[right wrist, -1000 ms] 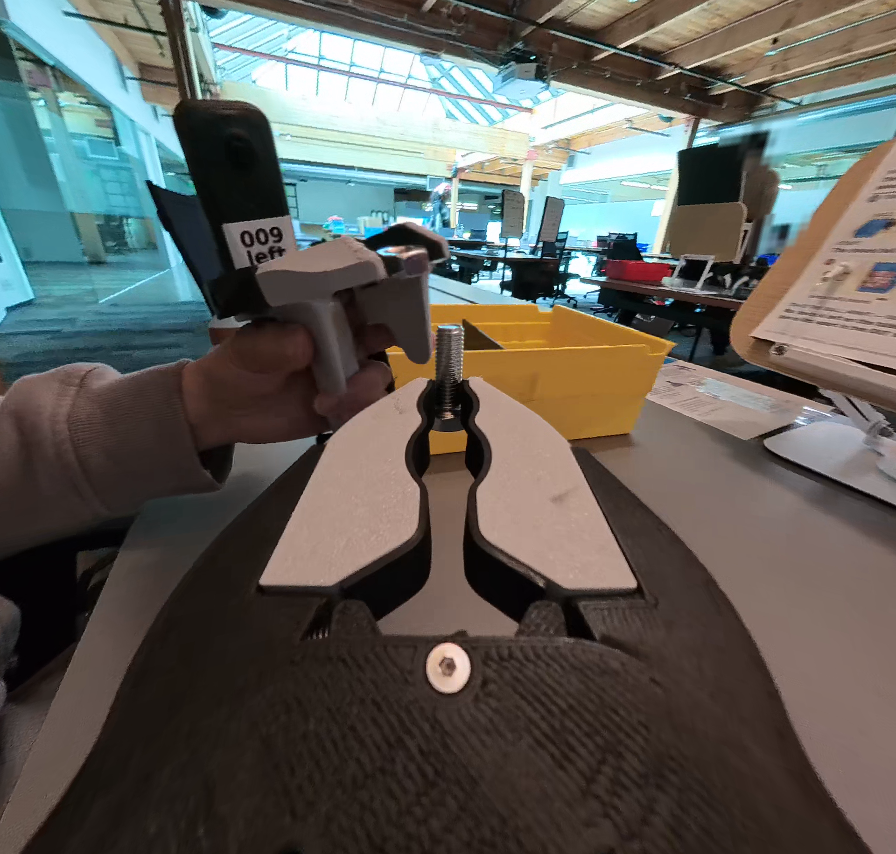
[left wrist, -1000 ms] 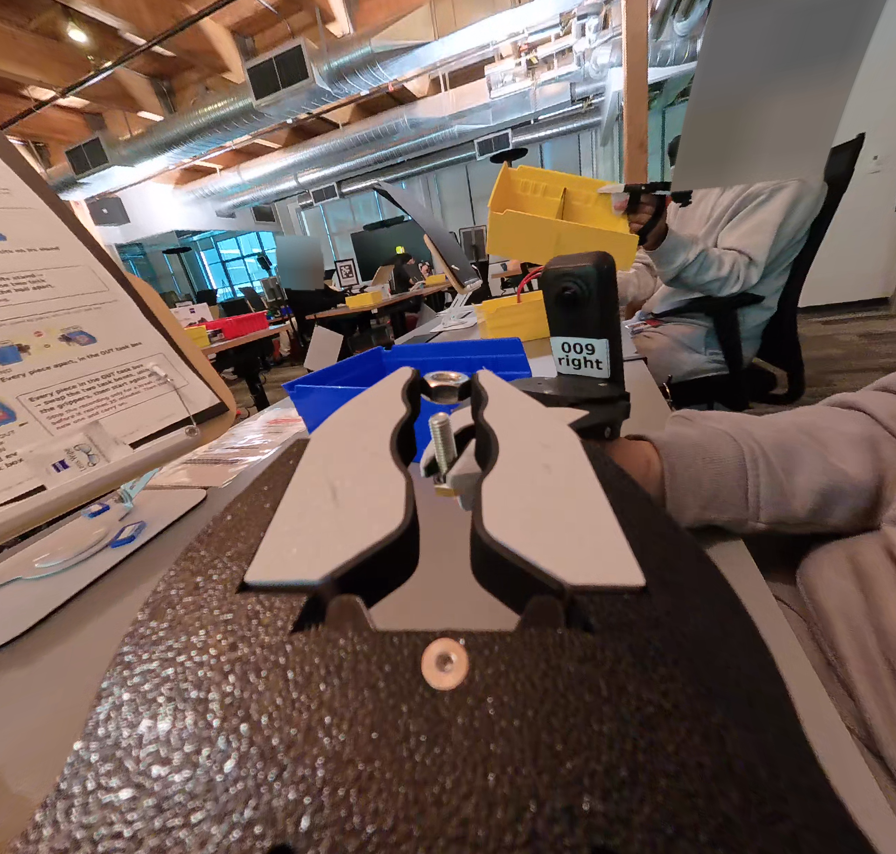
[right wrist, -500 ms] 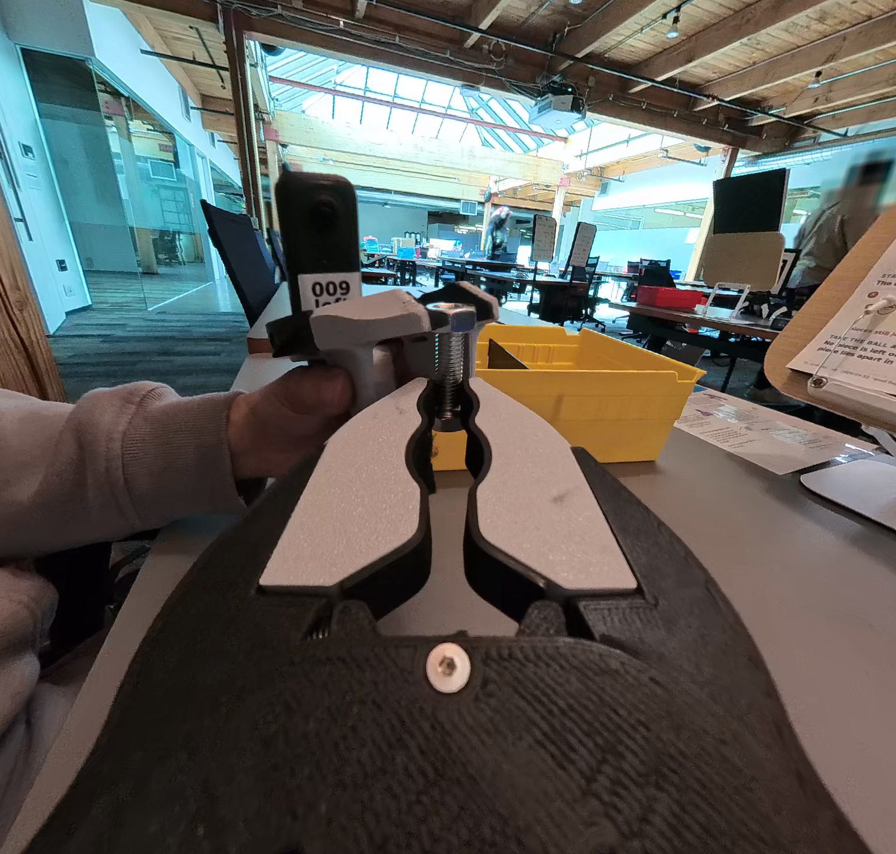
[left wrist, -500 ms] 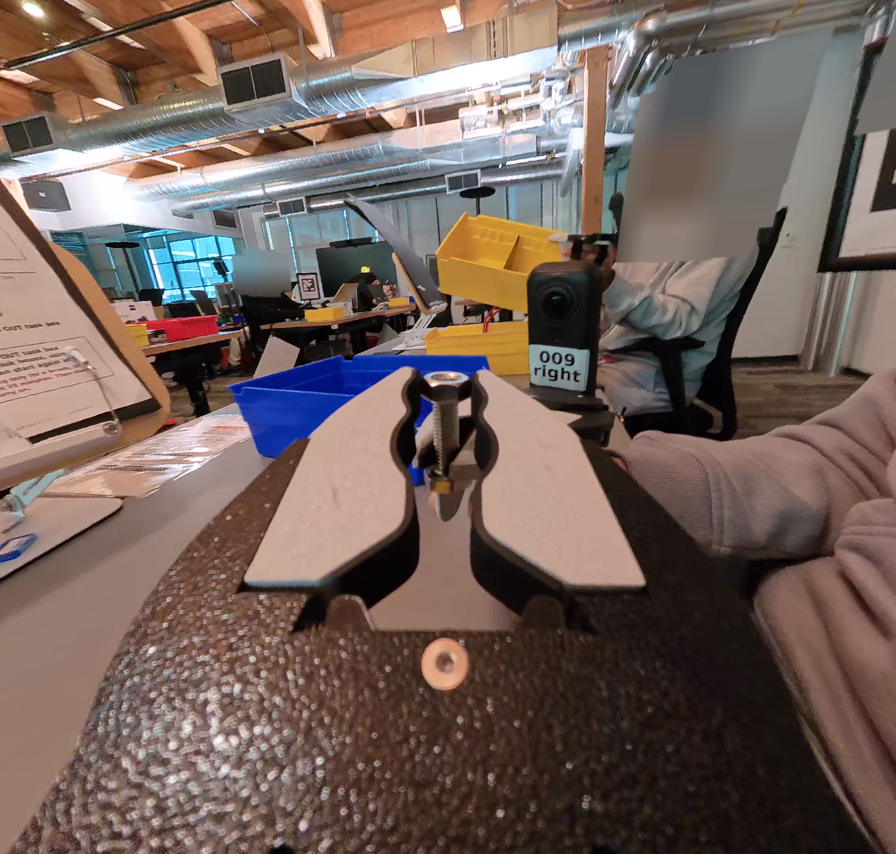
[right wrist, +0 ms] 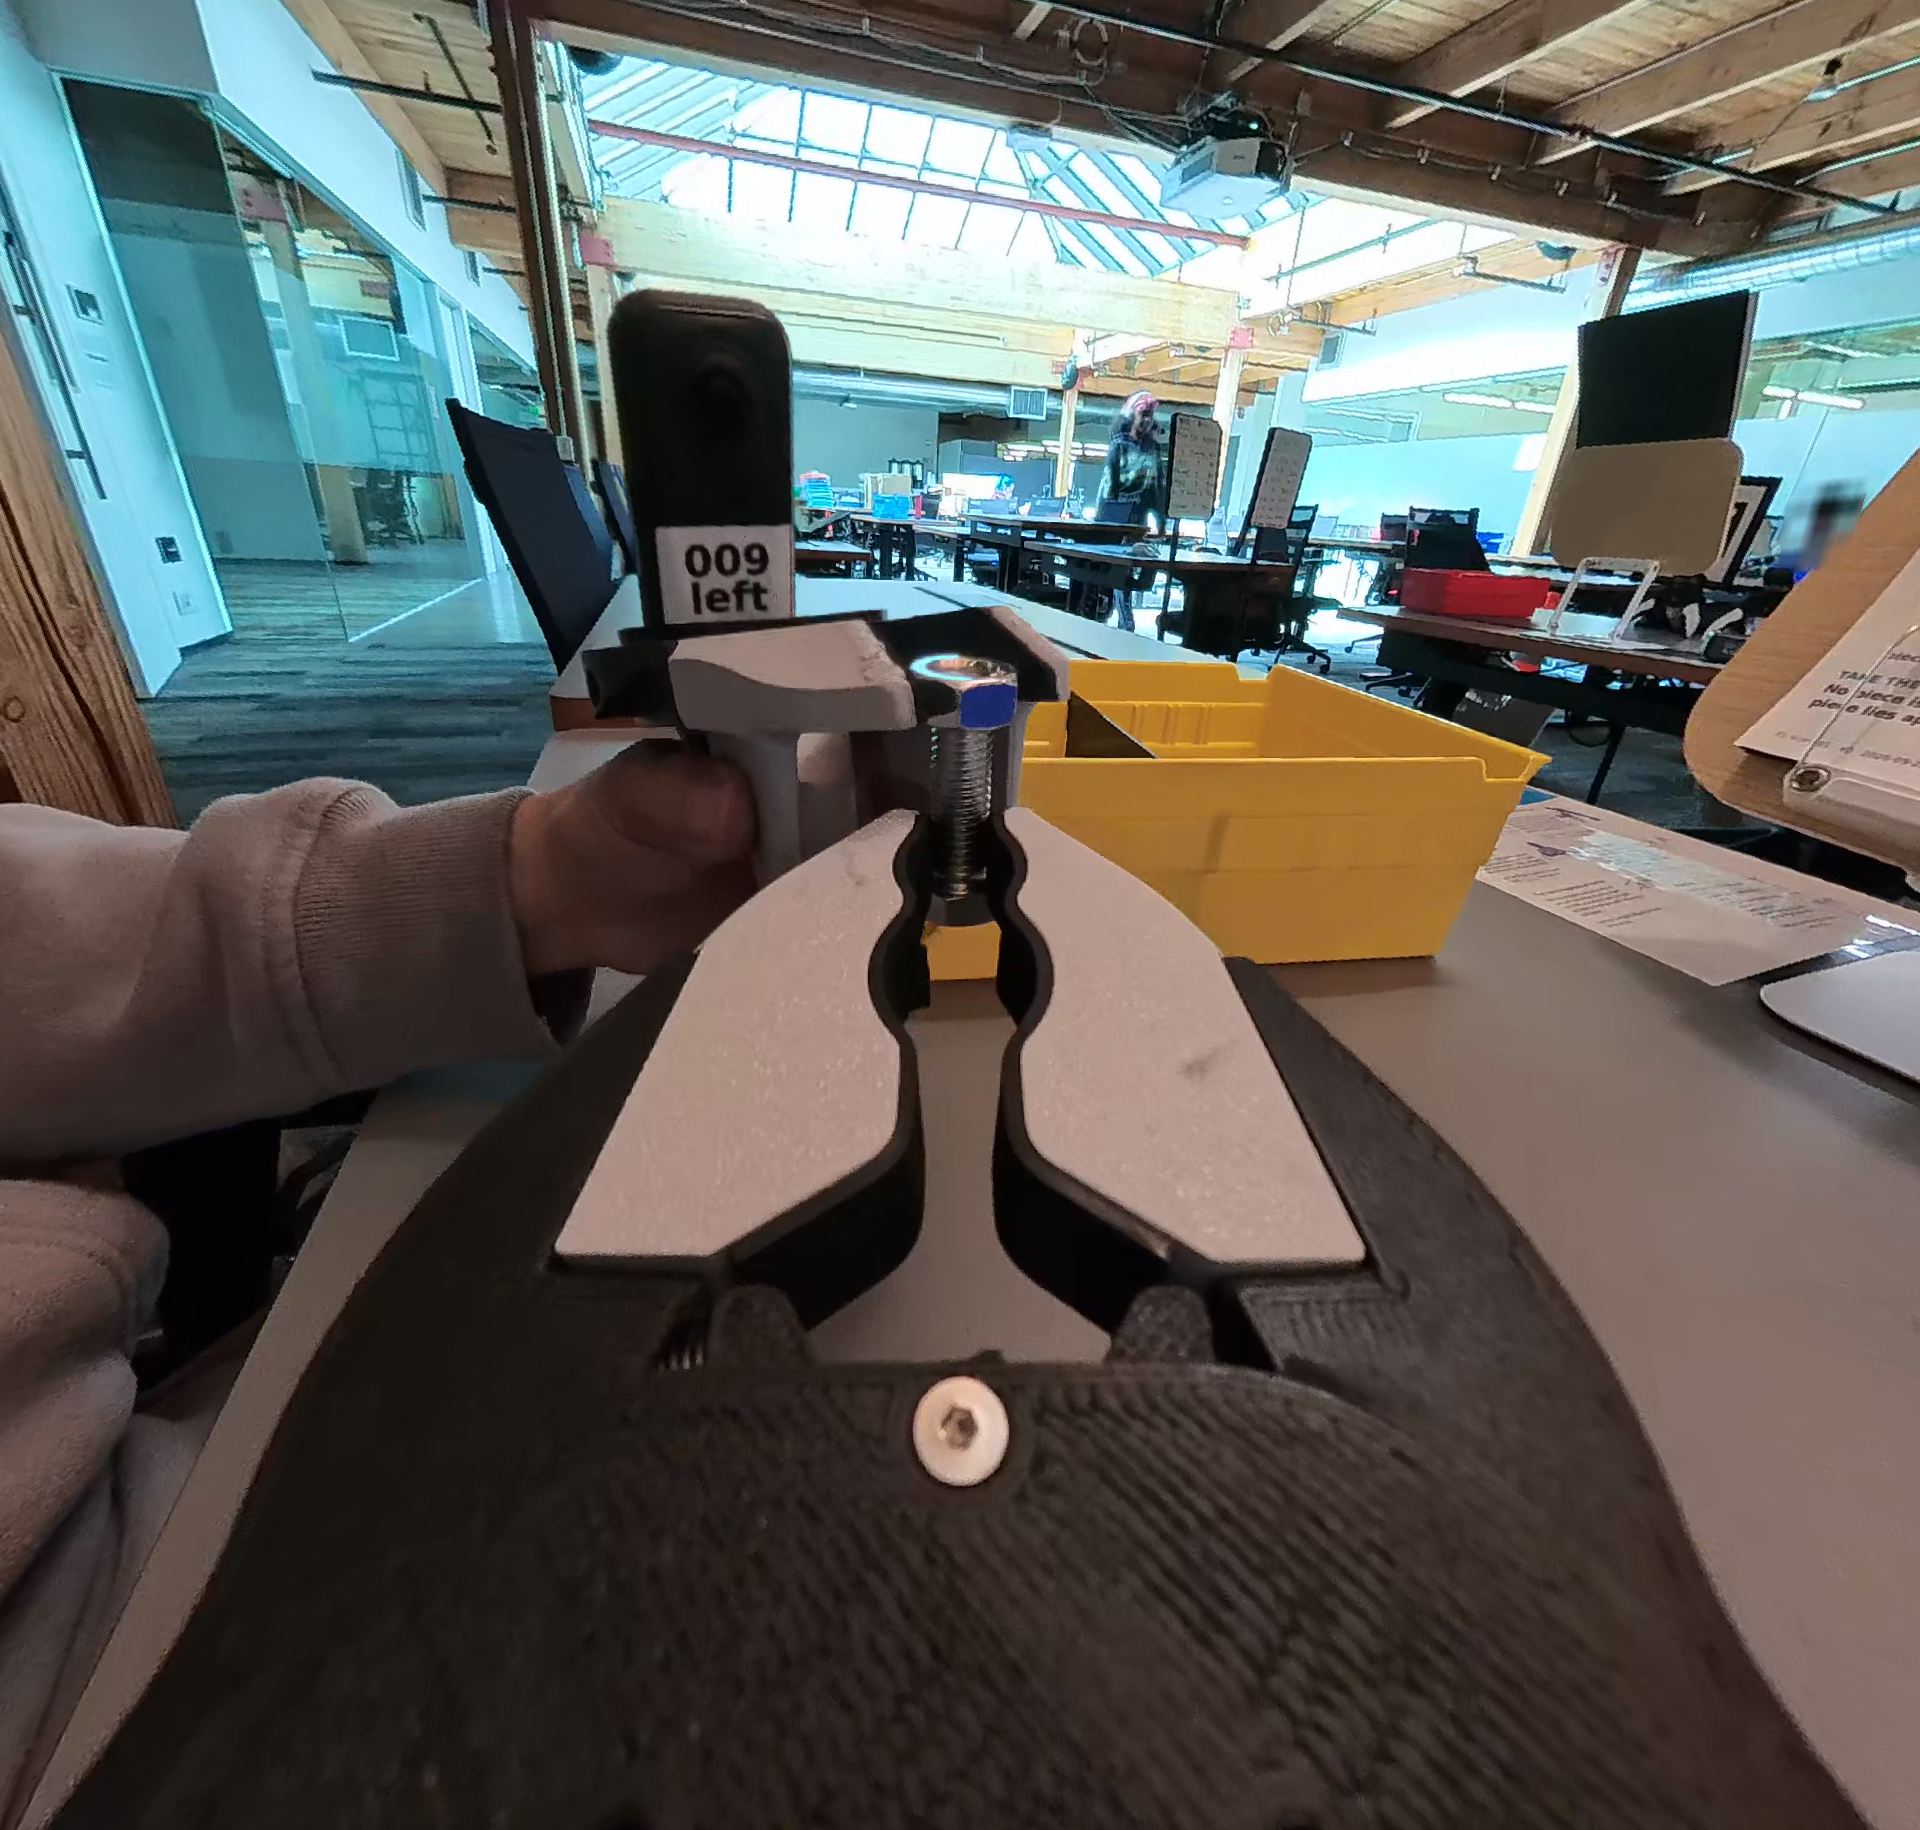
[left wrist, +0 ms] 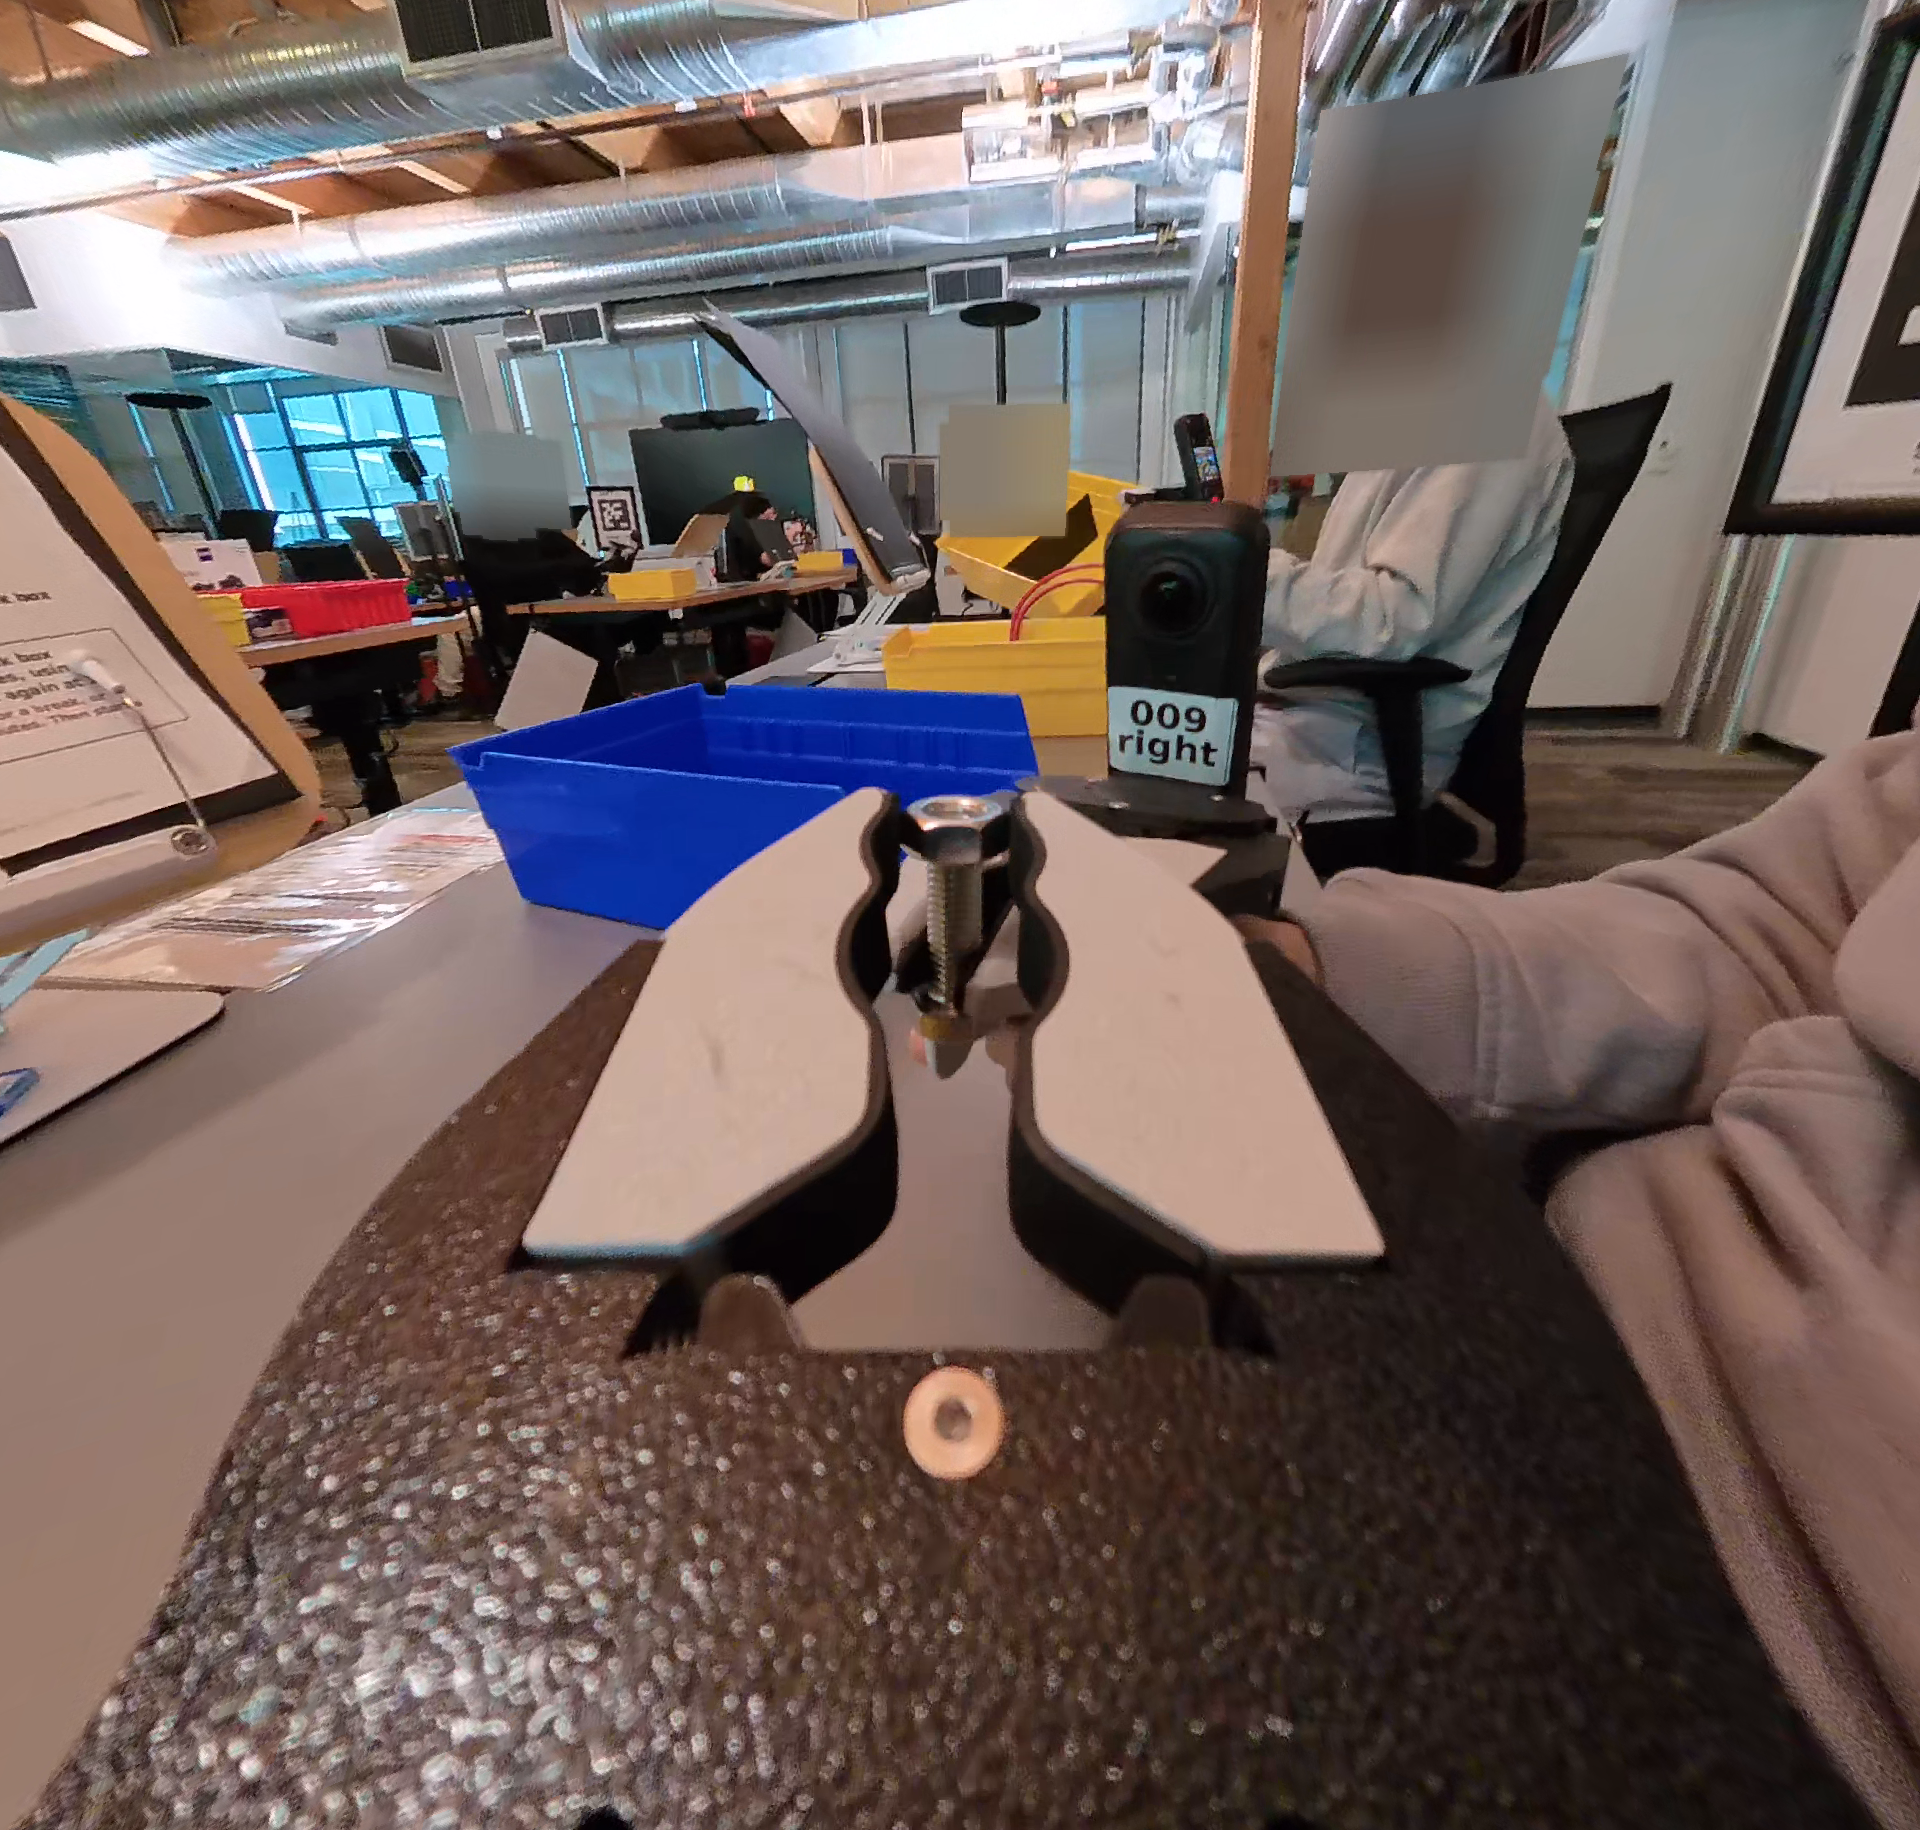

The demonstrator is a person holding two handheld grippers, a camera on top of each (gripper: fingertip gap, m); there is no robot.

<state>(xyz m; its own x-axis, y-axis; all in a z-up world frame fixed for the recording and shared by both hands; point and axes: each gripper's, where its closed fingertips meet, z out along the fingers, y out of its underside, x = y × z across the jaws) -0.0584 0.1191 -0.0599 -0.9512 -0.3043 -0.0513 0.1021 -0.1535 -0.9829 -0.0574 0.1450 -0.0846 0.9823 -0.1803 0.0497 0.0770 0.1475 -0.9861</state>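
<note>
Bolt (right wrist: 961,793) stood upright between both grippers, left gripper (left wrist: 956,830) clamped on its nut (left wrist: 954,826) above, right gripper (right wrist: 961,871) clamped on its threaded lower end.

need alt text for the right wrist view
A steel bolt stands upright, its threaded shank clamped in the right tongs and its hex head gripped by the left tongs from the left. A yellow bin sits behind on the grey table.

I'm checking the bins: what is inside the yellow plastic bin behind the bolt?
In the yellow plastic bin only a dark angled divider and ribbed inner walls show. Its floor is hidden by the front wall and by the silver bolt held between both grippers.
</note>
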